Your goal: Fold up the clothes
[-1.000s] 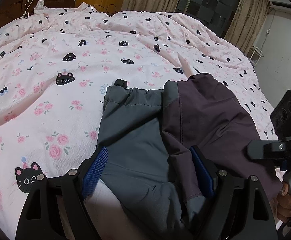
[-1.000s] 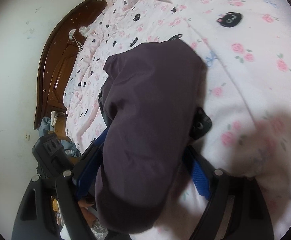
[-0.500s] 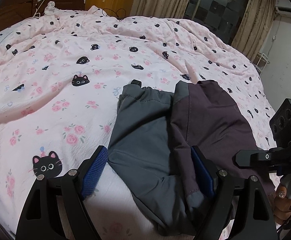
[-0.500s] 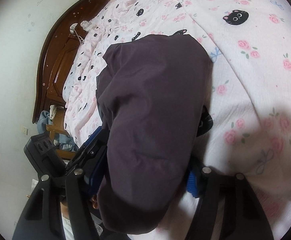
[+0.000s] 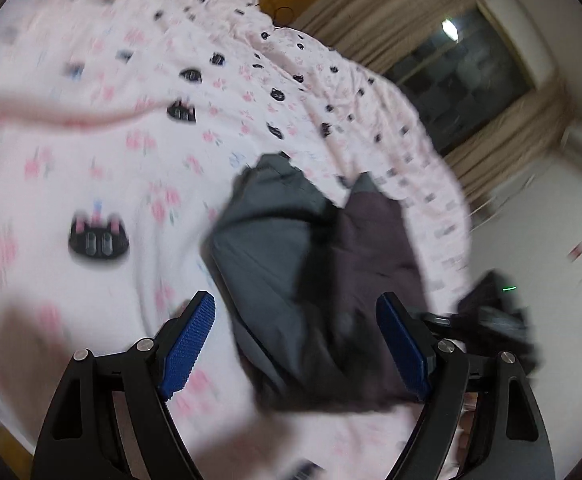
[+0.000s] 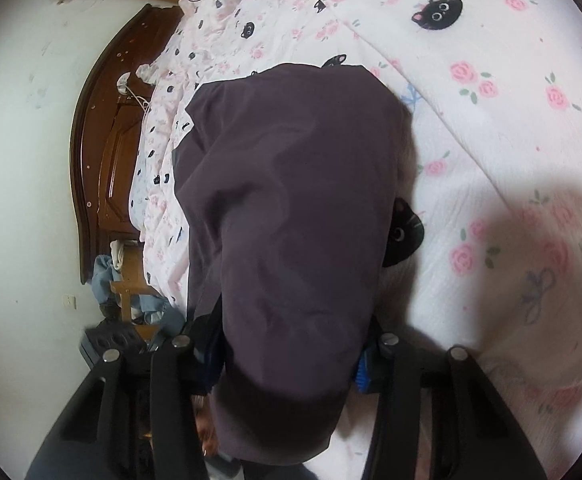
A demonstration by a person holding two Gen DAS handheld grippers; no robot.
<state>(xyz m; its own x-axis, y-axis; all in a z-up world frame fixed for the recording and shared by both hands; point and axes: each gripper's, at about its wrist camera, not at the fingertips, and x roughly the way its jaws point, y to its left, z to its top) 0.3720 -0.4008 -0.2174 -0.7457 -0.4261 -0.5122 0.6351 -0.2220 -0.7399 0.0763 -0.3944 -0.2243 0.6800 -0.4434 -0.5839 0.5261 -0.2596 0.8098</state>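
We hold our left gripper [image 5: 295, 344] with its jaws spread wide; its blue pads [image 5: 189, 350] stand clear on either side of the garment [image 5: 275, 256], and nothing is pinched between them. The picture from this wrist is smeared, so fine contact is hard to read, but the pads look apart from the cloth. The garment lies ahead of and between these fingers on the pink cat-print quilt [image 5: 103, 168] — a grey half toward the left finger, a dark purple half toward the right one.

Our right gripper [image 6: 287, 364] is closing its jaws, and the purple cloth of the garment [image 6: 291, 208] is bunched between them, draping over the fingers and hiding most of both pads; only a sliver of blue shows at the right finger. We cannot tell for sure whether both pads already press on the fabric, though the cloth fills the gap. Ahead of this gripper the purple panel runs out across the quilt [image 6: 511, 128], and off to its left stands a dark wooden headboard [image 6: 103, 168]
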